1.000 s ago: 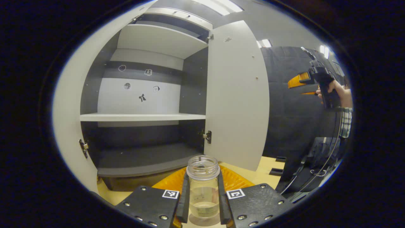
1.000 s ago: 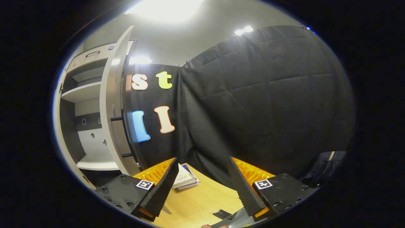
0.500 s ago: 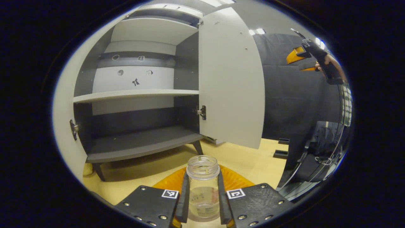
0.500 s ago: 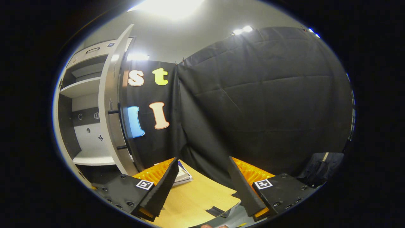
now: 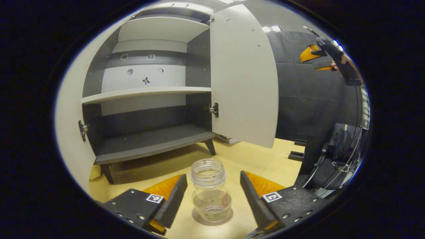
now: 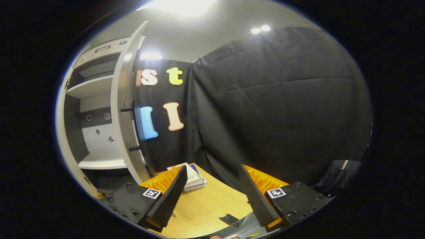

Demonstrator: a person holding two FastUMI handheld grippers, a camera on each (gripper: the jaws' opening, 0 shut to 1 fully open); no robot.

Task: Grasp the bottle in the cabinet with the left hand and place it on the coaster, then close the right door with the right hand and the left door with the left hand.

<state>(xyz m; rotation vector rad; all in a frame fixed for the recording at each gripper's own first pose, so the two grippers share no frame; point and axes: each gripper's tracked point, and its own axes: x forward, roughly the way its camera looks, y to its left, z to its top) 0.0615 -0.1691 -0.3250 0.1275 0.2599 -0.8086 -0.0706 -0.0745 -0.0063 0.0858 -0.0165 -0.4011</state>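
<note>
- Clear glass jar [image 5: 209,189] upright on round coaster [image 5: 212,219], 6 o'clock in left gripper view, between fingers, touching neither.
- Left gripper [image 5: 212,196] spread wide.
- Right gripper [image 6: 212,191] wide, nothing held.
- Cabinet [image 5: 146,99] doors open; right door [image 5: 244,76] at 12–1 o'clock.

I can't read any words; small stickers [image 5: 145,80] on my cabinet's back panel [image 5: 142,78] look like symbols, perhaps, and my gripper [image 5: 212,202] carries square coded markers [image 5: 154,198].
</note>
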